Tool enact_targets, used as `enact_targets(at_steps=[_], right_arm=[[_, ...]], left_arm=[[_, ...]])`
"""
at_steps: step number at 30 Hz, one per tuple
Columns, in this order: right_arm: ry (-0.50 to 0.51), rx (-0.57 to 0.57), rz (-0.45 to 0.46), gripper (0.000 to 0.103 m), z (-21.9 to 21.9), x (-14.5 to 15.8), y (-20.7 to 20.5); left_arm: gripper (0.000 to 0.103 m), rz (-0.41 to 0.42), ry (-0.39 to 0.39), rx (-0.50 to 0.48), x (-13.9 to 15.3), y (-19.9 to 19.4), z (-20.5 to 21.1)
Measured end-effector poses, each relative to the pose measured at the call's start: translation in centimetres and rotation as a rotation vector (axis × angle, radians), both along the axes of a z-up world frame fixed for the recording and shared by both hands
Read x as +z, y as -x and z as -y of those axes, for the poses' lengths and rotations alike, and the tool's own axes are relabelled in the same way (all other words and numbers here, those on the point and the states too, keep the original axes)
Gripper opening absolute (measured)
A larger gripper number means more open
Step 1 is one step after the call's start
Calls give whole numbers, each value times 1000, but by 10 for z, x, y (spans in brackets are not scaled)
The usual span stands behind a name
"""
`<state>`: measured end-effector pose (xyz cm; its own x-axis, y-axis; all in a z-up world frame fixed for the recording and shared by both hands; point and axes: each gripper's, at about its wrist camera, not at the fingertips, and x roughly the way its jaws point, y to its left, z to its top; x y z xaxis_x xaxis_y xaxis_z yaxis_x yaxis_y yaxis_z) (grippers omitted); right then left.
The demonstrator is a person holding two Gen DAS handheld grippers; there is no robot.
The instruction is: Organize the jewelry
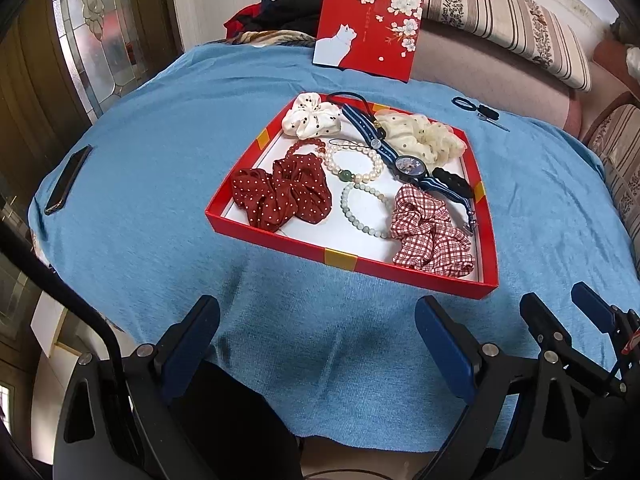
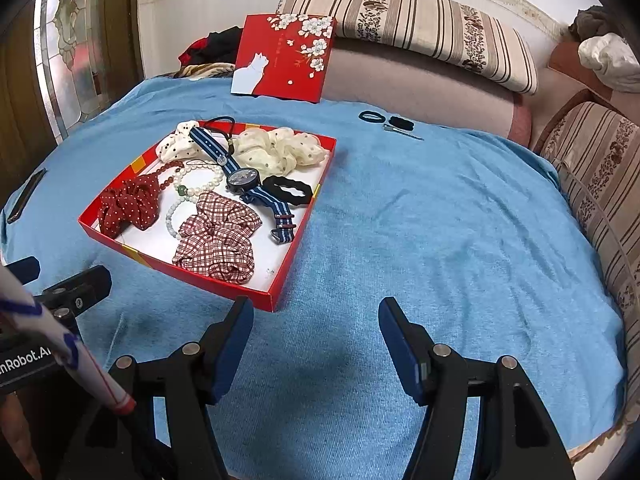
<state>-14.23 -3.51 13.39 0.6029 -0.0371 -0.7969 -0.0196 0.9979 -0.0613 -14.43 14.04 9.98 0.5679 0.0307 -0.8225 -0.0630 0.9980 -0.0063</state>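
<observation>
Right wrist view, nearest first: right gripper (image 2: pixel 316 344) jaws apart, nothing between them, hovering over the bare blue cloth (image 2: pixel 440 240) on the desk. At lower left of that view the left gripper (image 2: pixel 60 280) body carries a partial label reading "nRobot.A", rest cut off. Left gripper (image 1: pixel 316 344) in its own view: jaws apart, empty, also over cloth, just short of the near wall of the red tray (image 1: pixel 340 258). Tray sits skewed, one corner toward the right gripper. Inside, near to far: red-and-white checked scrunchie (image 2: pixel 218 240) at the near right; pale green bead bracelet (image 1: pixel 366 212) touching it; dark red dotted scrunchie (image 1: pixel 280 194) at the left; pearl bracelet with a green bead (image 1: pixel 354 164); red bead bracelet (image 1: pixel 304 147) partly under the dotted scrunchie. Watch (image 2: pixel 244 178) on a blue striped strap lies stretched out, long axis diagonal from the far left of the tray to the near right, buckle end nearest the right wall, dial up; dial markings too small to read. Black wavy hair tie (image 2: pixel 288 191) just beside the dial. White dotted scrunchie (image 1: pixel 310 116) and cream dotted scrunchie (image 1: pixel 420 140) at the far wall. Beyond the tray: phone (image 1: pixel 68 180) at the left cloth edge; black hair ties and a clip (image 2: pixel 390 123) at far right; red lid (image 2: pixel 284 58) with a white cat and blossoms propped against the sofa, its small writing unreadable.
</observation>
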Motion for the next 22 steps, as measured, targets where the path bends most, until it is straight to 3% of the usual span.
enact_targets(at_steps=[11, 22], right_arm=[[7, 6, -4, 69, -2, -3, -6], [-25, -6, 1, 69, 9, 0, -6]], left_arm=[[98, -11, 13, 14, -3, -6, -5], [98, 12, -25, 38, 9, -5, 2]])
